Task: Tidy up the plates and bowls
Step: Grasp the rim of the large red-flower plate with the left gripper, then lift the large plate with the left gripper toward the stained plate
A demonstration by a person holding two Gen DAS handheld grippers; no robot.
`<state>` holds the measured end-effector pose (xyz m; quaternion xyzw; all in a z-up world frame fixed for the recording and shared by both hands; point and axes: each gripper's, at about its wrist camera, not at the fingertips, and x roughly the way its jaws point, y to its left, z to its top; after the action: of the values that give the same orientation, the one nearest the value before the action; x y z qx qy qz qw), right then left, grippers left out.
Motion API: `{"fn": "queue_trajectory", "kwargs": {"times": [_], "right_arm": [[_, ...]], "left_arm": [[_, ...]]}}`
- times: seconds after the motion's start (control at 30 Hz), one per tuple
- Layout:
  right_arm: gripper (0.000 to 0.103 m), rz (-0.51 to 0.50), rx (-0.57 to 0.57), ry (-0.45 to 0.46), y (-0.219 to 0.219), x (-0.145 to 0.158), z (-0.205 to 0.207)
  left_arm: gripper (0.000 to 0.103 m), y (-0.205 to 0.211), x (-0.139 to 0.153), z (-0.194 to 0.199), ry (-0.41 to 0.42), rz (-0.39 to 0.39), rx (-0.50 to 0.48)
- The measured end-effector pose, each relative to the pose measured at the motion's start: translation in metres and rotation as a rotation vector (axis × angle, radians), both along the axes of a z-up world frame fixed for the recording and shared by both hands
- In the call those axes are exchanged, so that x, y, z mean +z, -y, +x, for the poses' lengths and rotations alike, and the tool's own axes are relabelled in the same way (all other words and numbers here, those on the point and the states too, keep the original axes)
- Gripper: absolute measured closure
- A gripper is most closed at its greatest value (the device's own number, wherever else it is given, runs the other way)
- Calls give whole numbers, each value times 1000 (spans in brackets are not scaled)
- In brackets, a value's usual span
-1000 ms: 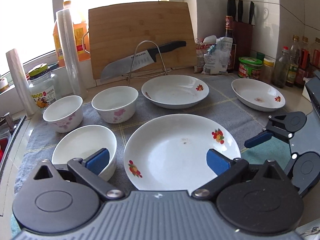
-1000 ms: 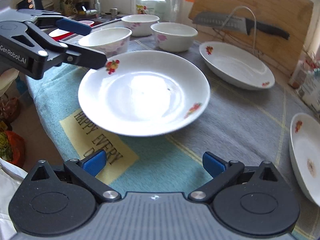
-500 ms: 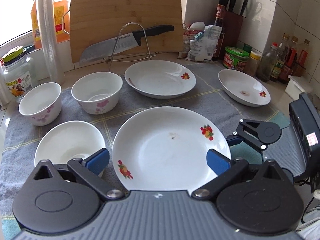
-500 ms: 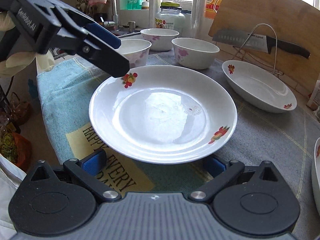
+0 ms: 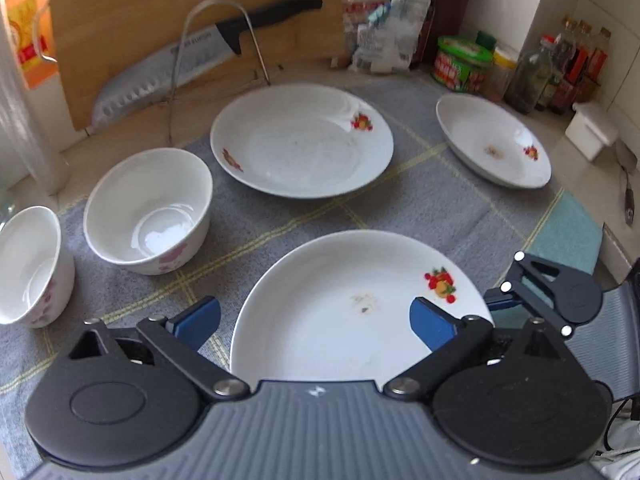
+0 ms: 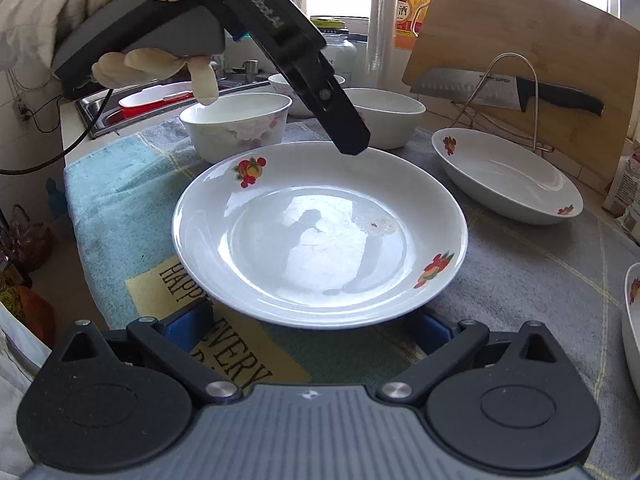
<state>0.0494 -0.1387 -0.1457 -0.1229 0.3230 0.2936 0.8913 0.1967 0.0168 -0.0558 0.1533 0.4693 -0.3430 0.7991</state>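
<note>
Glossy round plate (image 6: 320, 236) (fruit-printed), seemingly ceramic, on terry towel (image 6: 120, 184).

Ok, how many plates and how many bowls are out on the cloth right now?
Plates: 3 (near plate, far plate, right plate)
Bowls: 3 (front bowl, middle bowl, back bowl, partly hidden behind the other gripper)
Total: 6

the left tool (image 5: 314, 322) has swung across from the near bowl and now straddles the near rim of the big plate (image 5: 348, 320), its jaws closing with that rim between them. the right tool (image 6: 316, 330) has edged closer, its blue pads now under the plate's near edge.
</note>
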Motion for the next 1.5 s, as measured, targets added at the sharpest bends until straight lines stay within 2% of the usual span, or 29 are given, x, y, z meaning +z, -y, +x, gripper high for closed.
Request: {"fn": "queue_trajectory", "kwargs": {"times": [0.1,0.47,0.97,1.5], "right_arm": [[0,1,-22,4,-2,0,-2],[0,-5,-79,11,-8,0,-6],[0,2,-137,23,-13,-1,-4],[0,7,-135,-18,-13,1,2]], "left_arm": [[15,4,-7,12,-42,35,-21],[15,8,-25,32,-196,102,-69],[18,17,-33,40,-257,125,-126],[18,18,-37,38,-256,130,-130]]}}
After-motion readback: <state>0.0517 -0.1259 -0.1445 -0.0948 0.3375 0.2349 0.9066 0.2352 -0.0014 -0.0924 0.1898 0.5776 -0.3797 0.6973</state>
